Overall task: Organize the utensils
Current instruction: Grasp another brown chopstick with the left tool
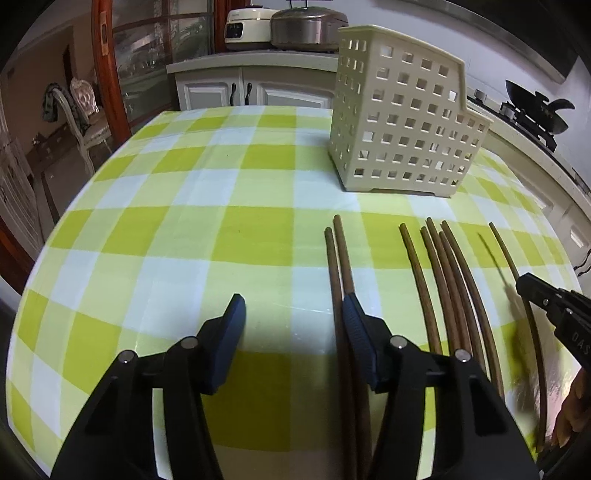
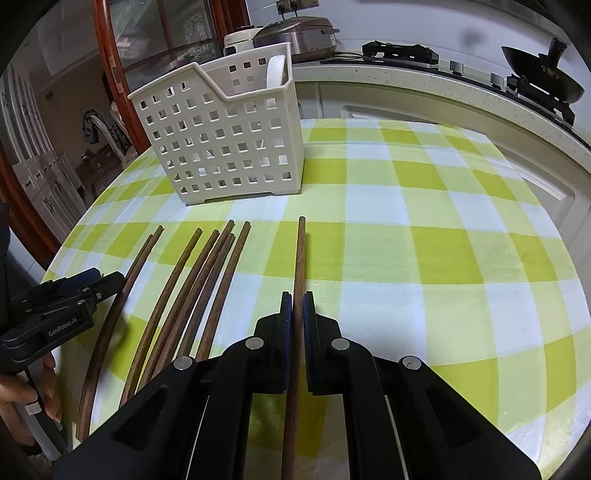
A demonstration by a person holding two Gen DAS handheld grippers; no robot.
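Observation:
Several brown wooden chopsticks [image 1: 447, 280] lie side by side on the green and white checked tablecloth [image 1: 184, 229]. A cream perforated utensil holder [image 1: 402, 125] stands beyond them; in the right wrist view the holder [image 2: 229, 147] has a white spoon handle [image 2: 275, 70] sticking out. My left gripper [image 1: 295, 310] is open and empty, its right finger [image 1: 354, 317] over a pair of chopsticks [image 1: 338, 266]. My right gripper [image 2: 297, 306] is shut on a single chopstick [image 2: 300, 258], apart from the other chopsticks [image 2: 207, 280]. The right gripper also shows in the left wrist view [image 1: 543, 295].
A kitchen counter [image 2: 443, 85] with a wok [image 2: 543, 85] and rice cookers [image 1: 280, 26] runs behind the table. White cabinets [image 1: 236, 88] and a chair [image 1: 81, 110] stand at the far left. The left gripper, held by a hand, shows at the left edge in the right wrist view [image 2: 62, 302].

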